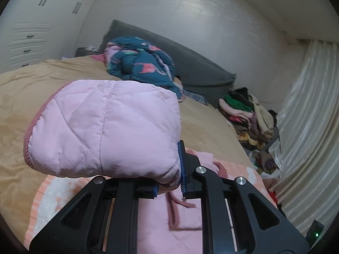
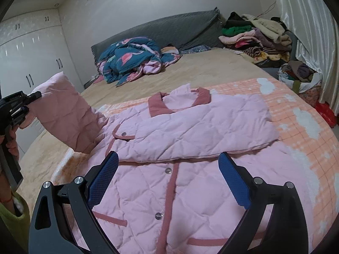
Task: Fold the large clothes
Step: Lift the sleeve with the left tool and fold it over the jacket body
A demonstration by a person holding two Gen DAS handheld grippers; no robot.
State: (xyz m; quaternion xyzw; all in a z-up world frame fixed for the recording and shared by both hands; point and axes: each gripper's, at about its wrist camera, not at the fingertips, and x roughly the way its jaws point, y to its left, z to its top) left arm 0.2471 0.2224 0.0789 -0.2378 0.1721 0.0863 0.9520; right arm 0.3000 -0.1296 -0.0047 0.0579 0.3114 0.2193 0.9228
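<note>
A pink quilted jacket [image 2: 180,180] with darker pink trim lies front up on an orange-and-white checked blanket [image 2: 300,122] on the bed. One sleeve [image 2: 203,131] is folded across the chest. My left gripper [image 1: 169,182] is shut on the cuff end of the other sleeve [image 1: 106,127] and holds it lifted above the bed; in the right wrist view that raised sleeve [image 2: 67,114] hangs at the left from the left gripper [image 2: 31,99]. My right gripper [image 2: 167,180] hovers open over the jacket's button line, with nothing between its blue pads [image 2: 103,180].
A crumpled blue flamingo-print quilt [image 2: 131,59] lies by the grey headboard [image 2: 169,29]. A heap of clothes [image 2: 256,38] sits at the bed's far right beside a pale curtain [image 2: 307,31]. White wardrobes [image 2: 31,59] stand at the left. A tan bedspread [image 2: 203,67] covers the mattress.
</note>
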